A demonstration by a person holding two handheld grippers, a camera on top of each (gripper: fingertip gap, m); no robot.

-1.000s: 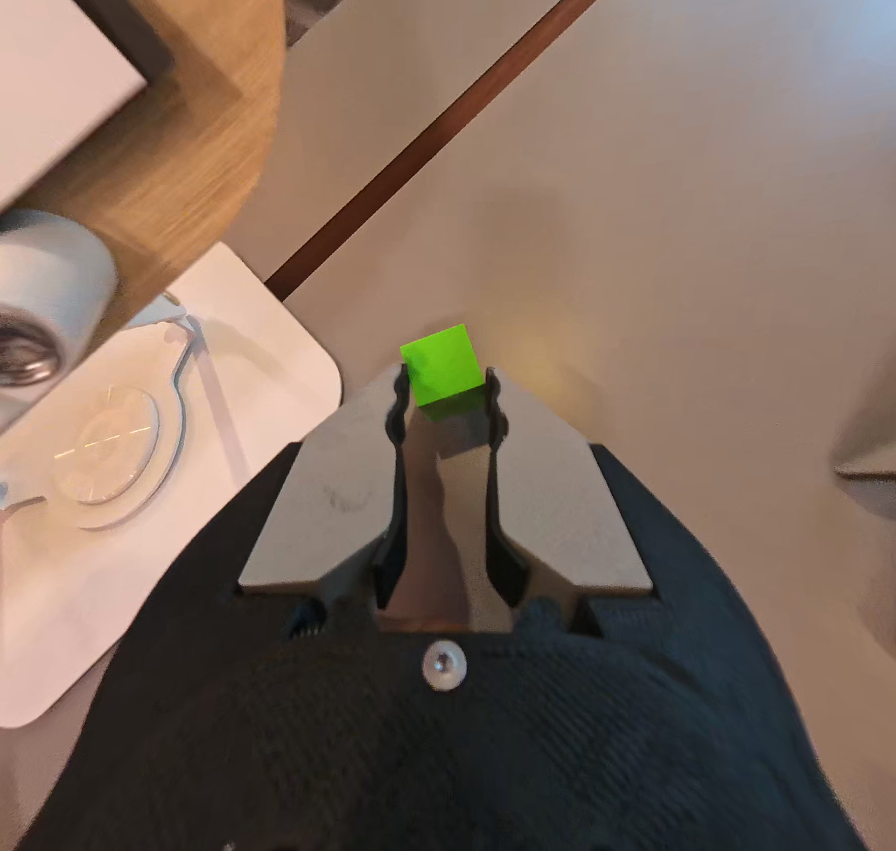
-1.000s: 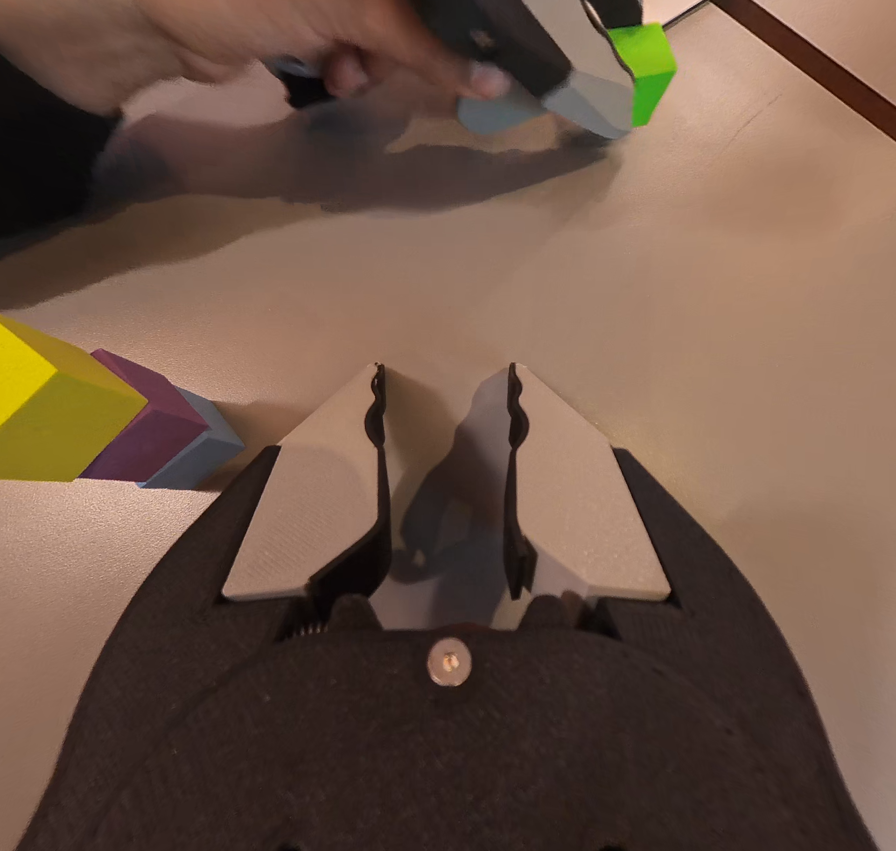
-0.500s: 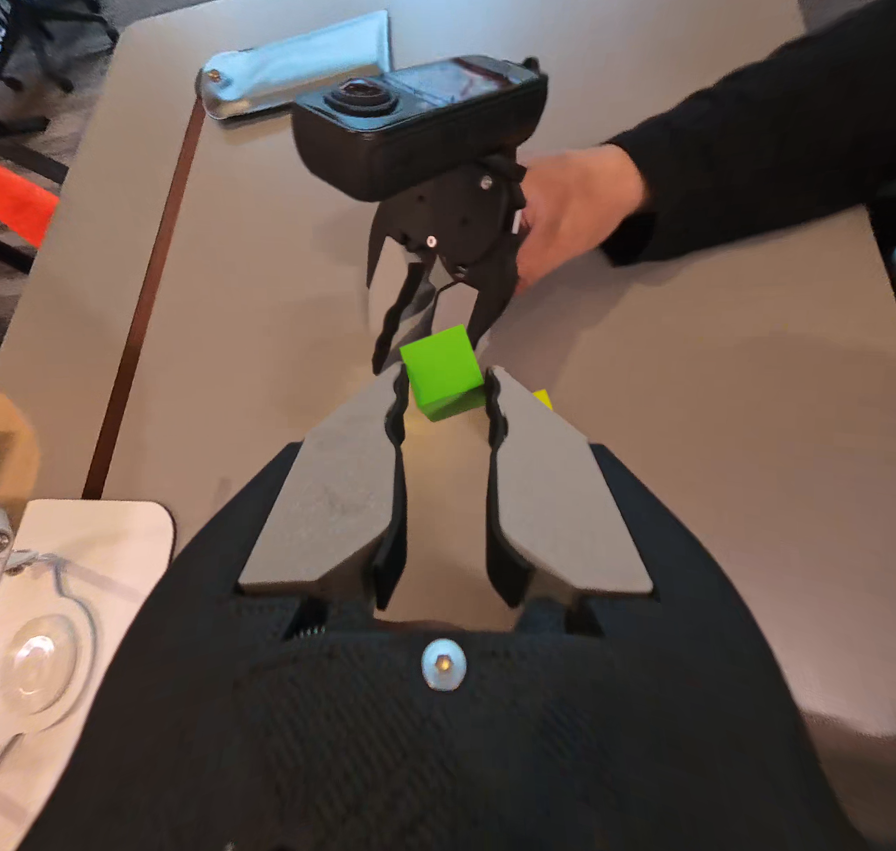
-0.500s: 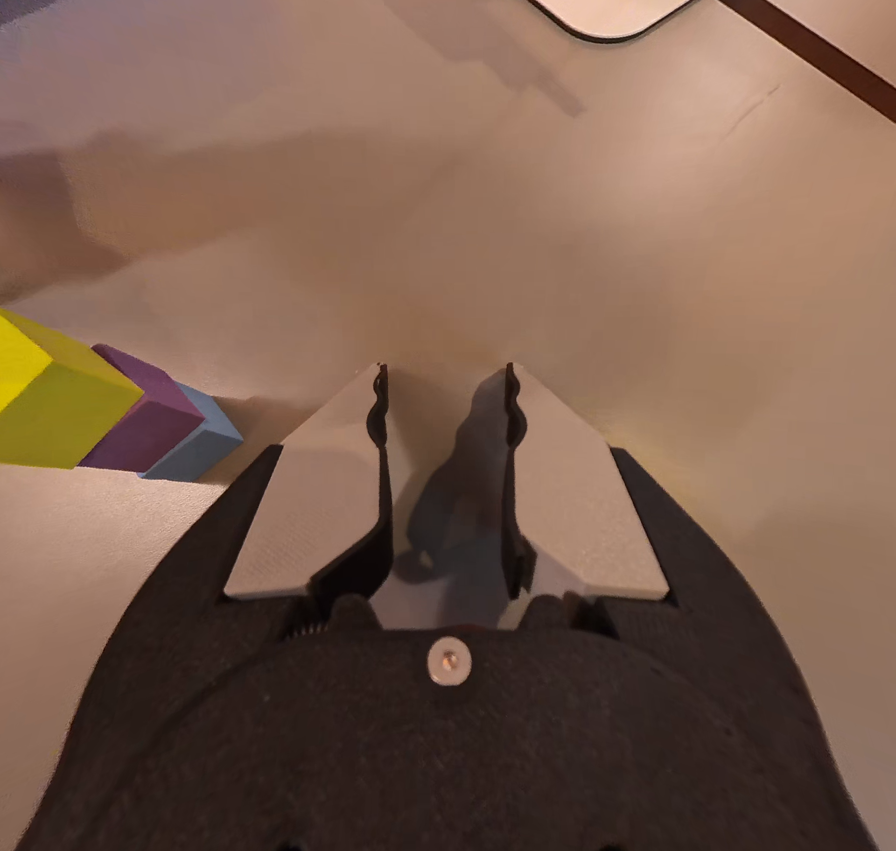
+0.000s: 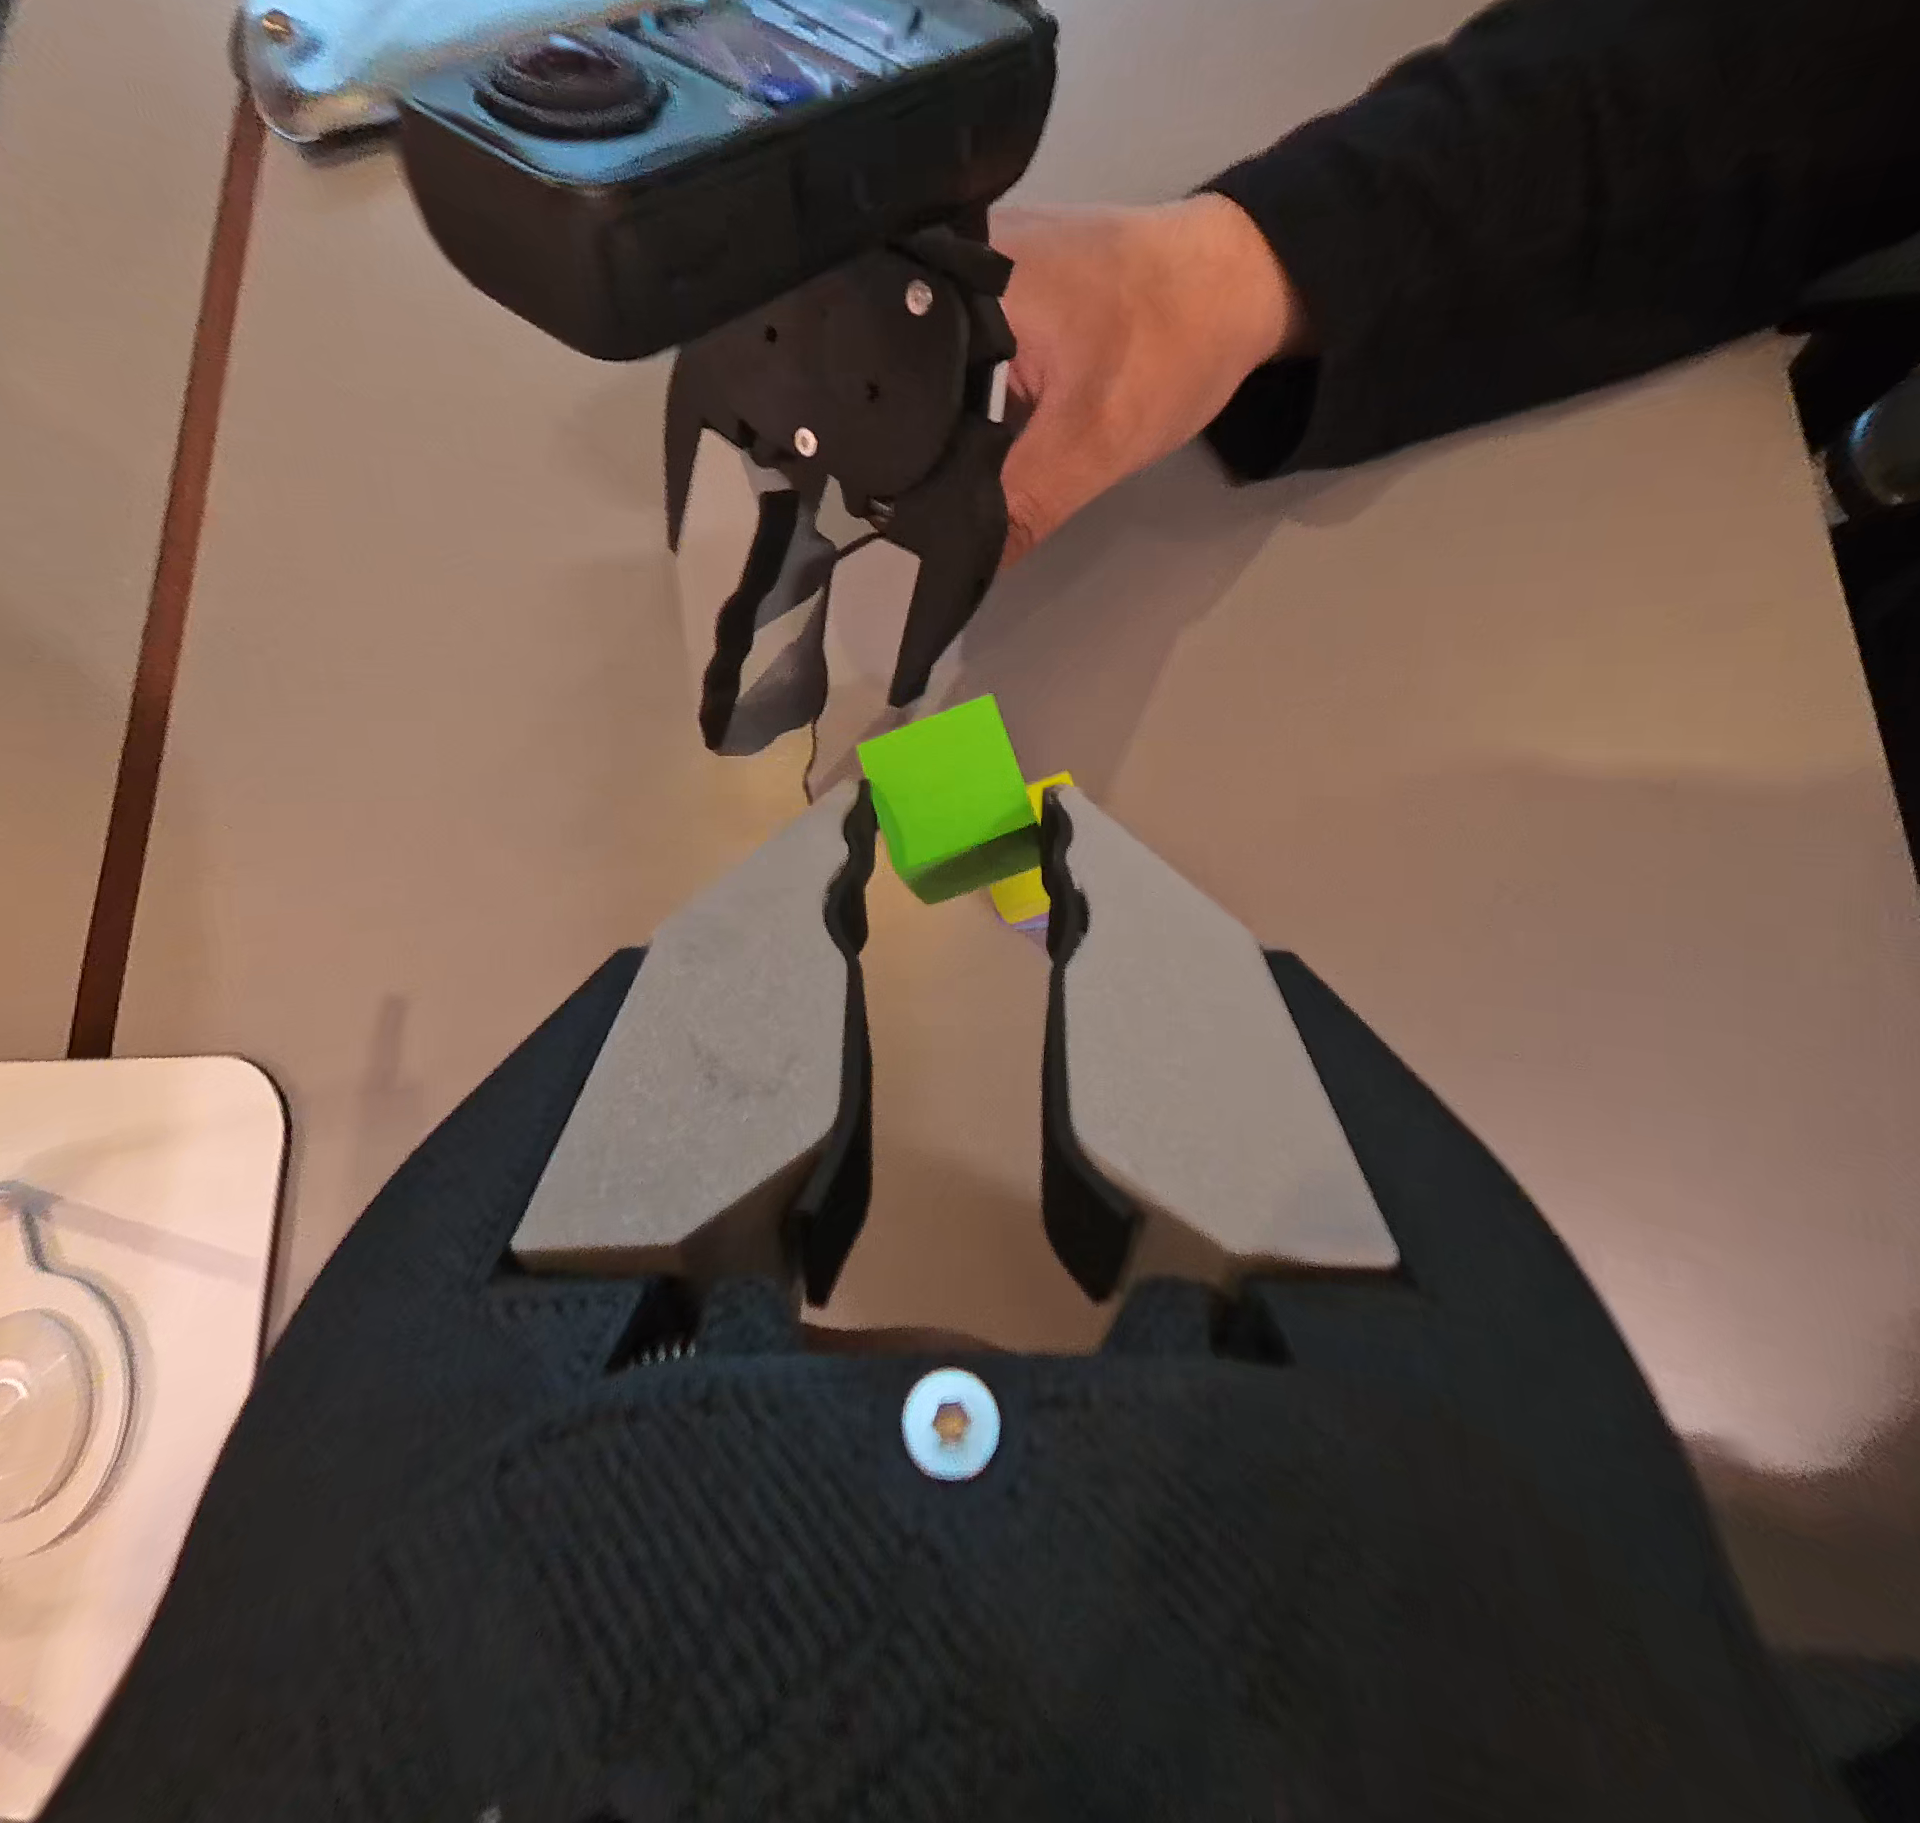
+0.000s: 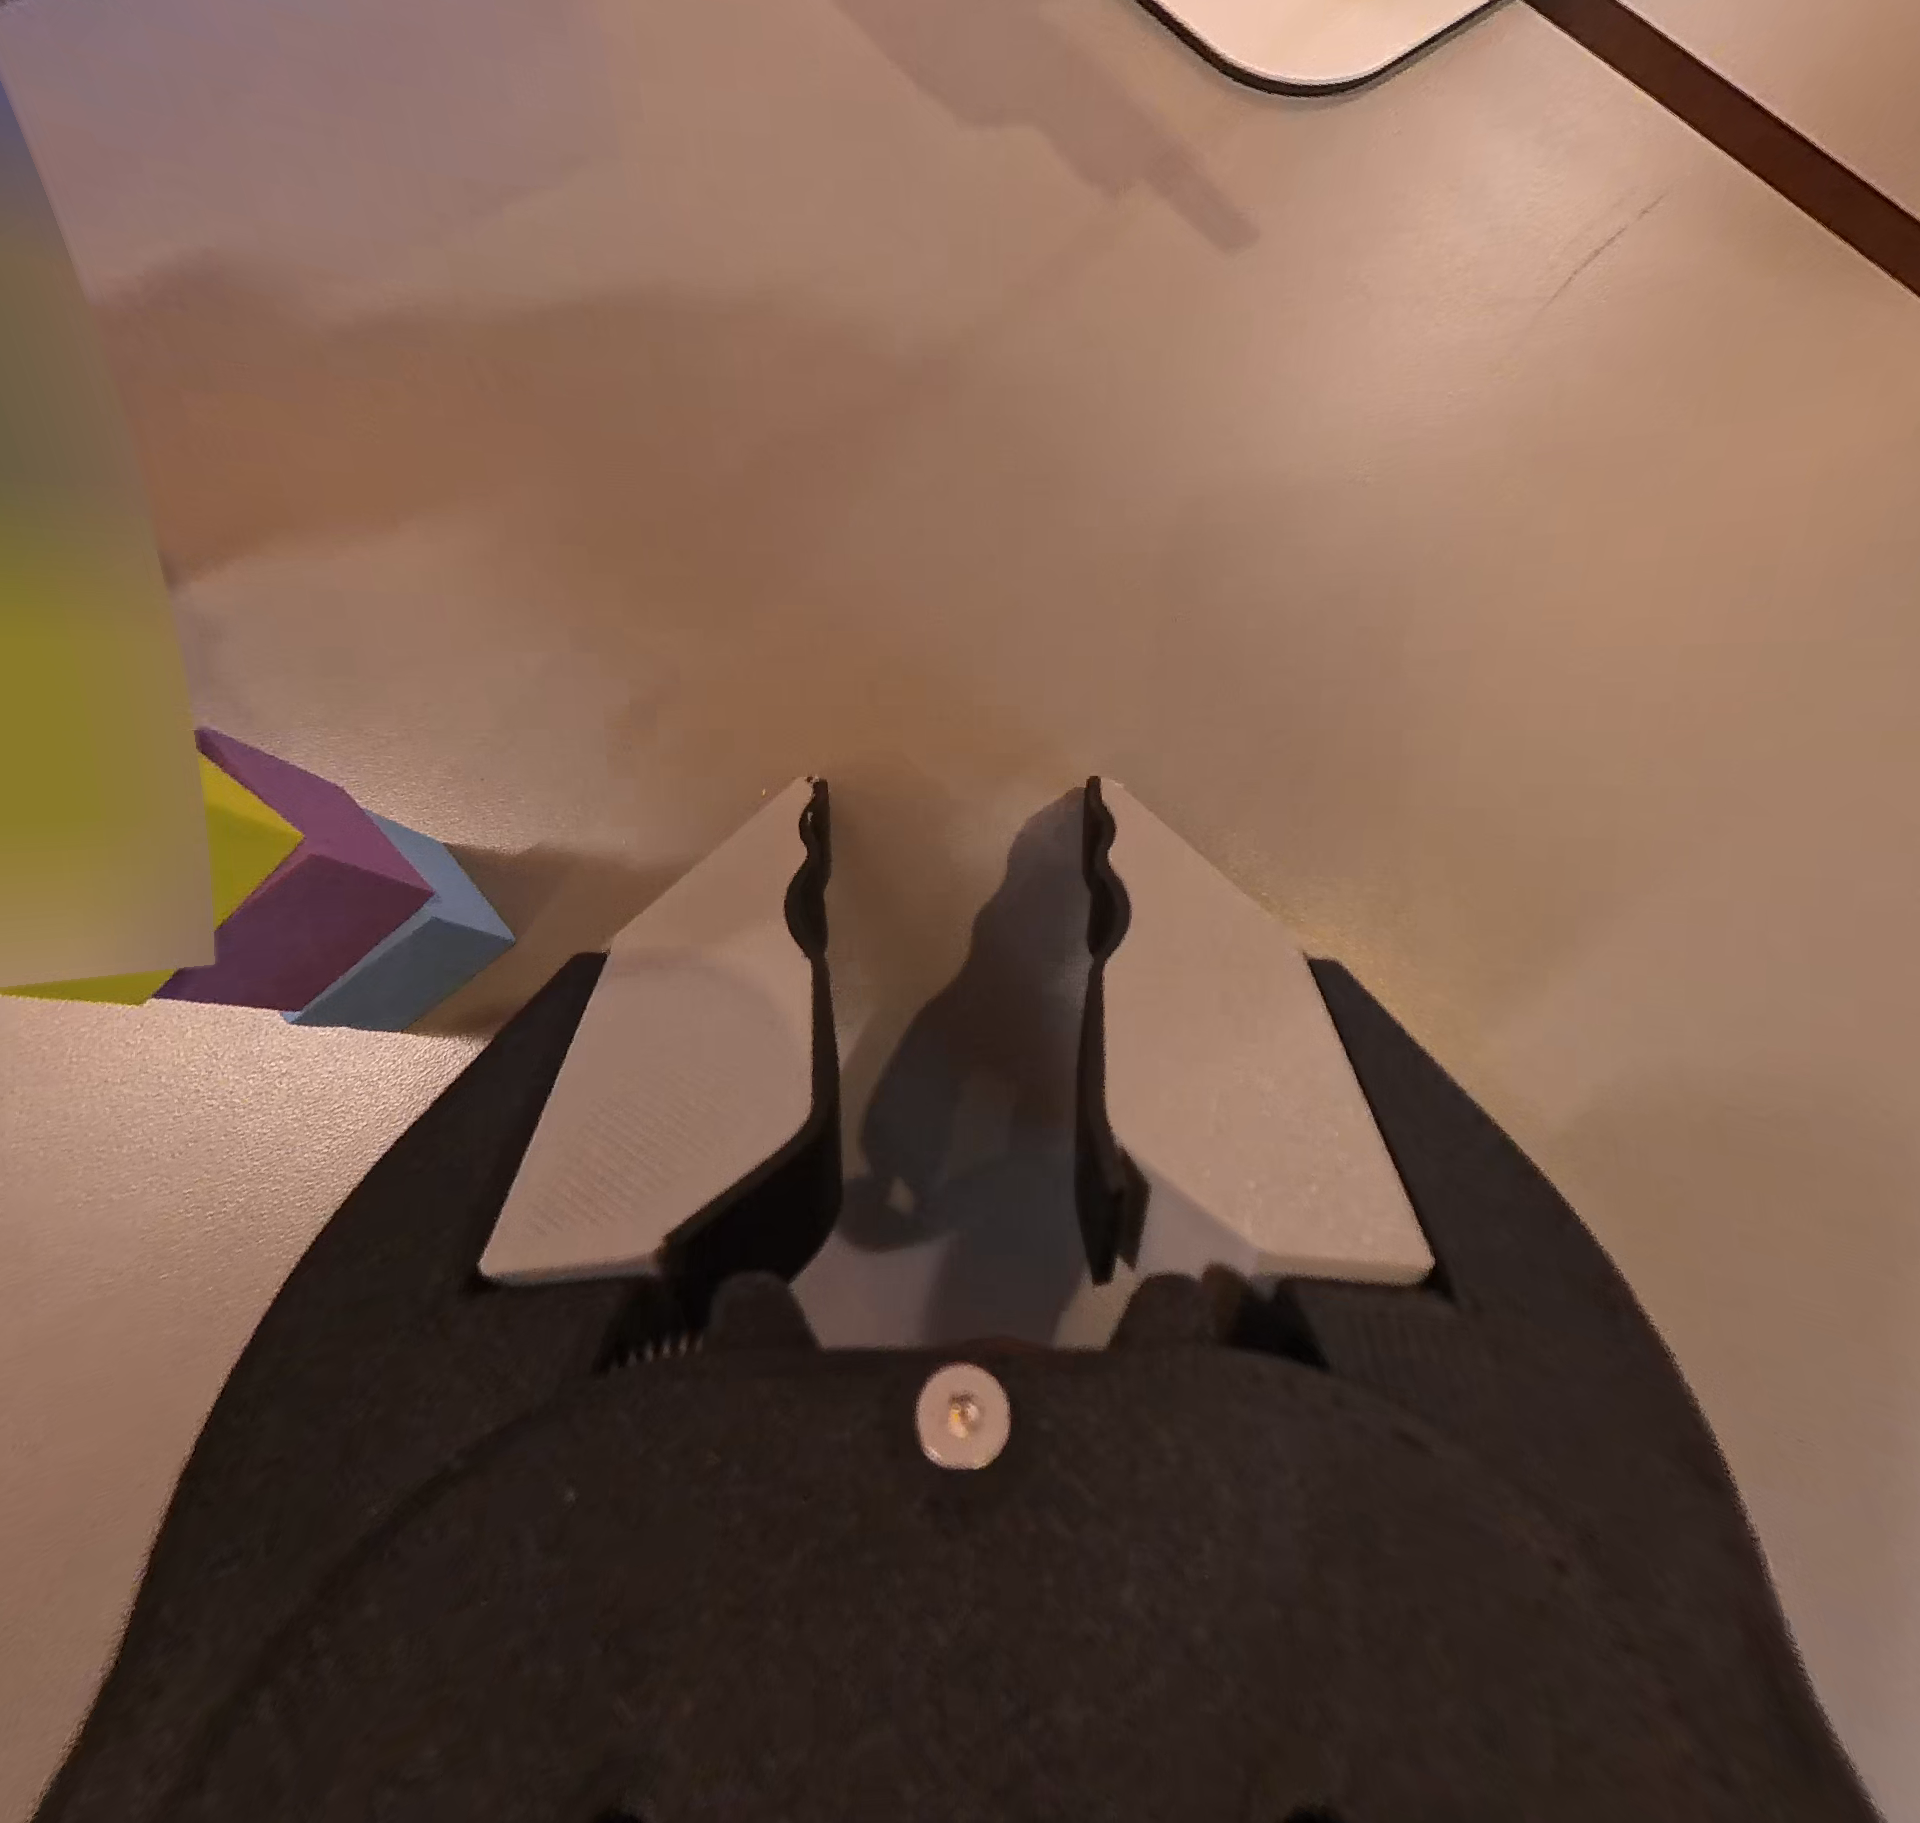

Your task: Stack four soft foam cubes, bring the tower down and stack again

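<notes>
L gripper (image 5: 951, 817) grips green cube (image 5: 945, 797) above yellow cube (image 5: 1023, 885); a second ago it was far from the stack. R gripper (image 6: 951, 797) (12 o'clock, left view) empty, fingers apart.

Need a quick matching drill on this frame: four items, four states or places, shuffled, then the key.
Items
1. green cube
2. left tool
3. right tool
4. blue cube

States
A. open, holding nothing
B. bottom of the stack, on the table
C. held in the air between two fingers
D. shut on a cube

Pairs: 1-C, 2-D, 3-A, 4-B
</notes>
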